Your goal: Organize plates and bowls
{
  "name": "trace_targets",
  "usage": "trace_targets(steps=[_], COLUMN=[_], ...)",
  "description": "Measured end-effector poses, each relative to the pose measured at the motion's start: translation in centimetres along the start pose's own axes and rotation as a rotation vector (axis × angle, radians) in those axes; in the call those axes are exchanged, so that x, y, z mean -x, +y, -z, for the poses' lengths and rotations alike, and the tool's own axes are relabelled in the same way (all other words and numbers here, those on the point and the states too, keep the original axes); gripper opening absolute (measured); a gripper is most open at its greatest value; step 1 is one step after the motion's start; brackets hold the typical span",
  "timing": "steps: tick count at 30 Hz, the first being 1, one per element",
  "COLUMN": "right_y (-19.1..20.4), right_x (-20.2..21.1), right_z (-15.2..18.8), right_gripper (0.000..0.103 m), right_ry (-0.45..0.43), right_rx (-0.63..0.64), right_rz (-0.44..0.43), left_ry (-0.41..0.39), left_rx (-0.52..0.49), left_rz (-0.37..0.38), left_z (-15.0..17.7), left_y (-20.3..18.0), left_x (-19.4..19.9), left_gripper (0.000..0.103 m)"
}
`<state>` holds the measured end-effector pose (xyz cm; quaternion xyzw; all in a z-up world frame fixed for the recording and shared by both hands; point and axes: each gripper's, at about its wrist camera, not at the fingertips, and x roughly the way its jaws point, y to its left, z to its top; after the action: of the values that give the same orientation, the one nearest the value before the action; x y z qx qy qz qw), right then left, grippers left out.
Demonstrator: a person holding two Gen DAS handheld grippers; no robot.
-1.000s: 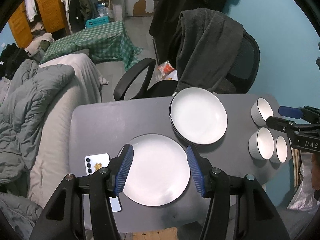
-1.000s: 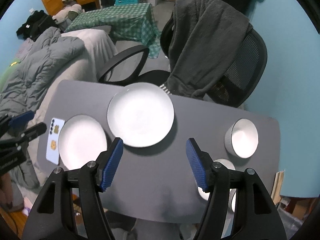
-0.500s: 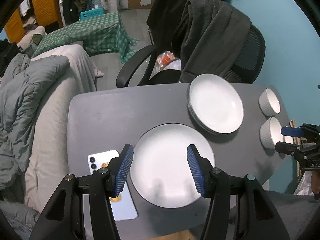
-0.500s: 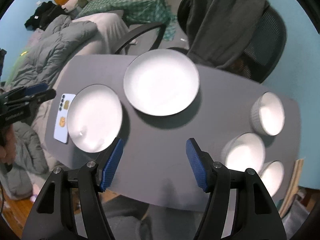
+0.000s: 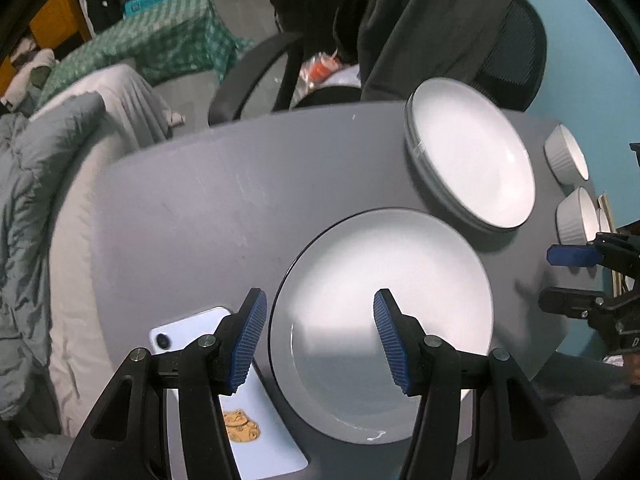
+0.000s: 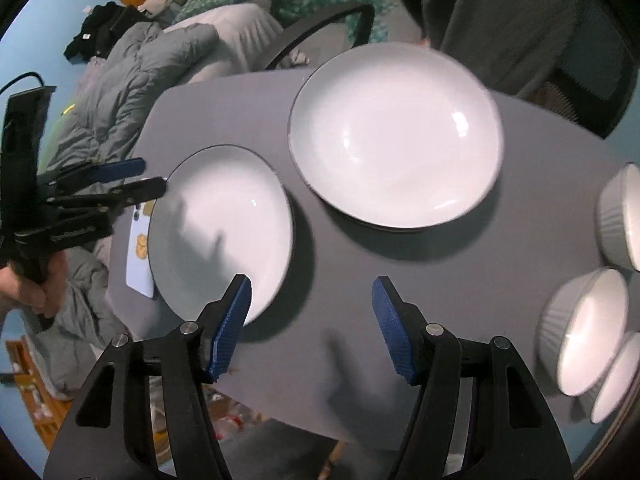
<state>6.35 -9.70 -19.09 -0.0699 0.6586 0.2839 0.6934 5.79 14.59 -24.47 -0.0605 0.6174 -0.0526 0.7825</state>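
A single white plate [image 5: 384, 292] [image 6: 224, 224] with a dark rim lies on the grey table [image 5: 224, 216] [image 6: 344, 280]. My left gripper [image 5: 318, 338] hangs open over its near left part, nothing between the pads. A stack of white plates [image 5: 472, 152] [image 6: 396, 136] sits behind it. Three white ribbed bowls stand at the table's right end: the far bowl [image 5: 566, 158] [image 6: 622, 216], the middle bowl [image 5: 576, 216] [image 6: 584, 320] and the near bowl [image 6: 616, 376]. My right gripper [image 6: 310, 328] is open above bare table between the single plate and the bowls, and also shows from the side as the right gripper [image 5: 568, 276].
A pale blue phone [image 5: 224, 412] [image 6: 140, 248] lies beside the single plate at the table's left edge. An office chair [image 5: 460, 40] draped with a dark coat stands behind the table. A bed with grey bedding [image 5: 44, 200] is to the left. A hand [image 6: 28, 284] holds the left gripper [image 6: 148, 184].
Both grippers have come down toward the table, so plates and bowls look larger. The left one now hangs close over the single plate. Their jaws kept the same gap.
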Motion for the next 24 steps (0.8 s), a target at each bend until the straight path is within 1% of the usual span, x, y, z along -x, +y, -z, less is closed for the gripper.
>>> trace_targets(steps=[3,5,8,11,13,15,16,17,19,22,24], right_y=[0.3,0.4,0.2,0.1,0.2,0.2,0.1,0.0,-0.3,-0.5,-0.6], right_x=[-1.4,-2.3,-3.4,-4.2,-4.7,-5.2,-5.4,-5.6,-6.0,-6.5,-6.9], right_z=[-0.5,-0.6,-0.9,-1.1,-1.0,-1.0,-1.1,-1.1,-1.2,-1.1,-1.1], right_gripper=[0.065,0.065,0.064,0.057,0.055,0.051,0.051,0.049,0.044,0.040,0.034], right_ry=[0.016,0.025,0.038,0.053,0.060,0.075,0.081,0.086,0.104,0.122,0.131], right_rx=[-0.008,-0.017,-0.049,-0.078,-0.078,-0.076,-0.080,-0.084,-0.092,-0.098,-0.091], right_rz=[0.001,0.001,-0.003,-0.013,-0.014,-0.007,-0.005,-0.006,-0.012,-0.033,-0.037], left_ry=[0.035,0.038,0.048,0.069,0.076,0.084,0.089,0.098,0.122,0.124,0.126], left_rx=[0.027,0.033,0.025,0.032,0.037,0.038,0.040,0.041,0.038,0.036,0.053], left_rz=[0.014,0.028,0.031,0.037,0.046,0.055,0.060,0.060,0.052,0.039,0.036], left_z=[-0.1,-0.2,-0.3,-0.2,-0.2,-0.2,-0.2,-0.2,-0.2,-0.3,-0.3], left_y=[0.7,1.0,1.1,1.3,1.3,1.3,1.3,1.2,1.2,1.3,1.4], left_x=[-1.3,-1.7,-2.3,-3.1,-3.4,-3.6,-3.7,-3.9,-4.3,-4.4,-4.3], left_gripper=[0.057,0.057,0.057,0.057,0.057,0.057,0.054,0.047,0.040,0.038,0.036])
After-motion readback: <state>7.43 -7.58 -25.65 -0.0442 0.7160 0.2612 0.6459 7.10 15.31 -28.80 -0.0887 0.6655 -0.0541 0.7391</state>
